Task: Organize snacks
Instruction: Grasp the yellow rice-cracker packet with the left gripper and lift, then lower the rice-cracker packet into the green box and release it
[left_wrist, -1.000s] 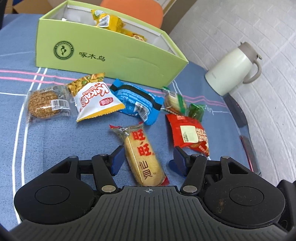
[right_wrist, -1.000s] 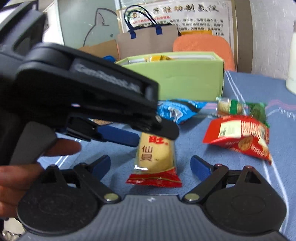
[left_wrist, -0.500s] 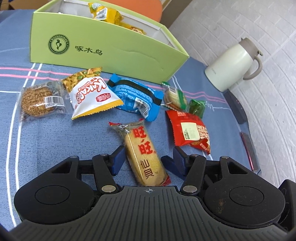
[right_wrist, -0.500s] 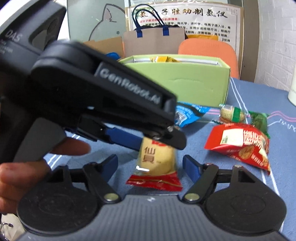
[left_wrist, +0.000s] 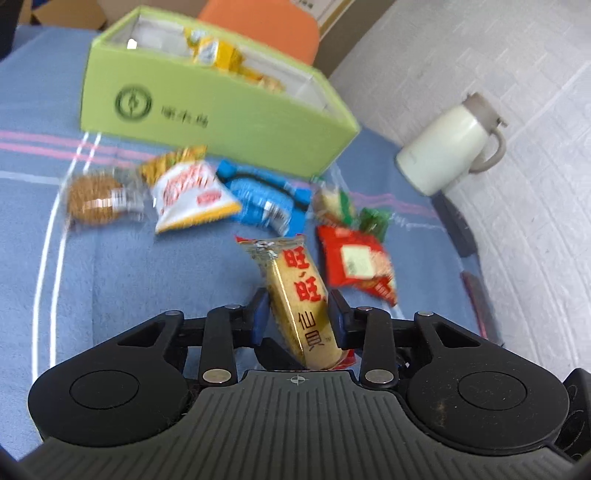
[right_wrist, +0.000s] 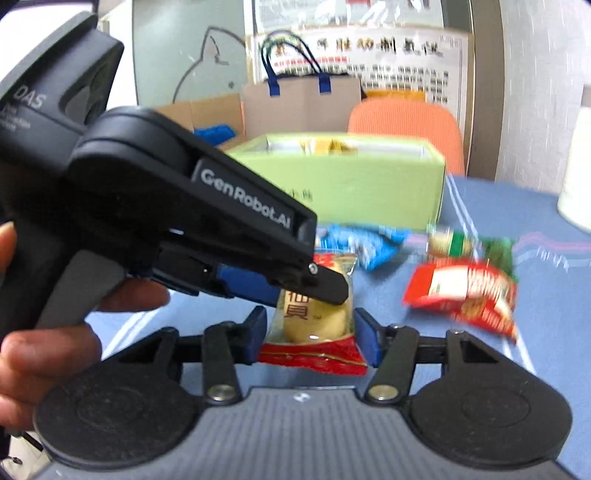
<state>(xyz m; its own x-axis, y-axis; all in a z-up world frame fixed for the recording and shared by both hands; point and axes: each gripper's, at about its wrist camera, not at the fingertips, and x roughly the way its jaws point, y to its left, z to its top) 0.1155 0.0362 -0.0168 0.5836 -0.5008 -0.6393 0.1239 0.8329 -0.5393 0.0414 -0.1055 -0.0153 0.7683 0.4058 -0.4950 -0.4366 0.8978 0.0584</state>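
A yellow rice cracker pack with red characters hangs tilted above the blue cloth. The closing jaws of my left gripper press on its sides. In the right wrist view the same pack shows its red crimped end. My right gripper is closing too, and its blue pads touch both edges of that end. The left gripper's black housing crosses above the pack from the left. The green box stands behind with yellow packs inside.
On the cloth lie a round brown biscuit, a white and yellow bag, a blue pack, a green pack and a red pack. A cream kettle stands right. A hand holds the left gripper.
Both grippers have closed in on the rice cracker pack. The pack has come up off the cloth and tilted, and both views have risen a little.
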